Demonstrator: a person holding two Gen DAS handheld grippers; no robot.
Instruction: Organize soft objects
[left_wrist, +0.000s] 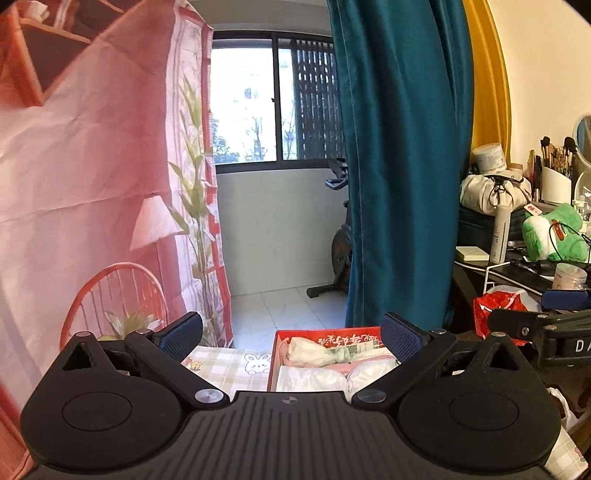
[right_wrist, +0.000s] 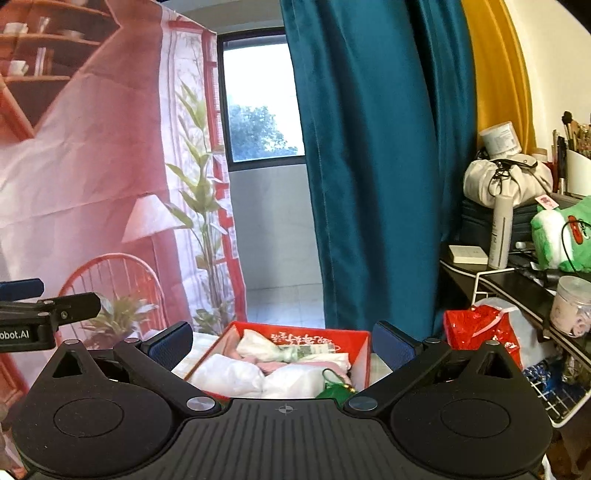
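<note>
- Evidently packed side by side in the red box (right_wrist: 360, 354): folded white and pink cloths (right_wrist: 229, 374), kept tidy.
- Held above, left gripper (left_wrist: 291, 338) and right gripper (right_wrist: 282, 338), fingers spread, empty.

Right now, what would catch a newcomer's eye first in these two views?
The teal curtain hanging mid-frame, with a pink printed backdrop to its left. Below, a red box packed with folded pale cloths sits between the open right gripper fingers; the left gripper is open too.

hand-held gripper (left_wrist: 291, 338) spread wide, red box (left_wrist: 275, 354) of perhaps folded cloths
</note>
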